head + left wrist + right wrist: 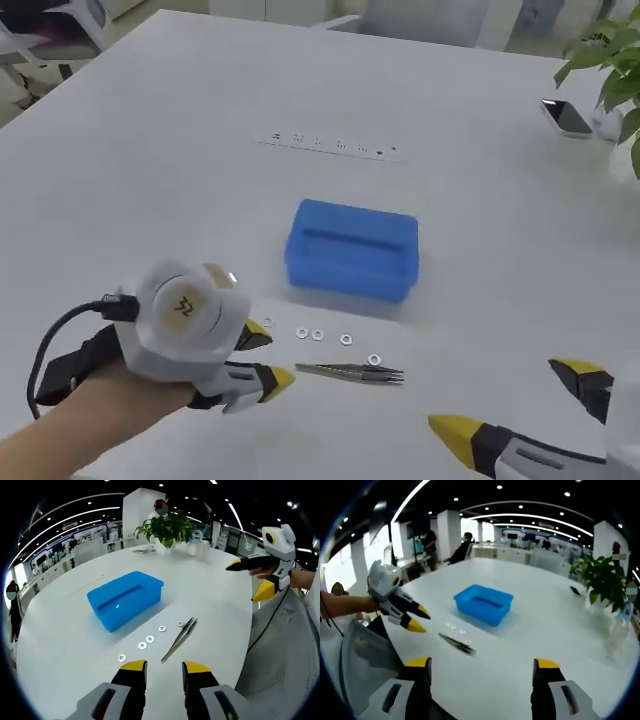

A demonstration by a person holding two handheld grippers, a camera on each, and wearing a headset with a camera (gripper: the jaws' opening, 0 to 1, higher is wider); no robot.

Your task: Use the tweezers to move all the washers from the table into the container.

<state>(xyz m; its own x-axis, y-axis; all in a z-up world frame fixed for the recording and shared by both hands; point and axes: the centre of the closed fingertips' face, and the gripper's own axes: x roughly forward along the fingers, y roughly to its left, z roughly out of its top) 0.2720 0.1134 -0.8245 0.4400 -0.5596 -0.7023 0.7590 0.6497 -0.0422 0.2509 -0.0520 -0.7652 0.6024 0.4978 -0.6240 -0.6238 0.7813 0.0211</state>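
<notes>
A blue container (352, 250) (125, 599) (483, 604) stands mid-table. Just in front of it lies a short row of several small metal washers (318, 335) (142, 645) (455, 627), flat on the white table (450, 330). The tweezers (350, 372) (179, 639) (457, 644) lie on the table beside the washers, on the near side. My left gripper (270, 358) (165, 667) (424, 622) hovers open just left of the tweezers' end, nothing between its fingers. My right gripper (497, 397) (483, 663) (242, 583) is wide open and empty, well to the right of the tweezers.
A white power strip (330, 145) lies behind the container. At the far right sit a phone (566, 117) and a potted plant (610, 60) (602, 580). Office chairs stand beyond the far edge.
</notes>
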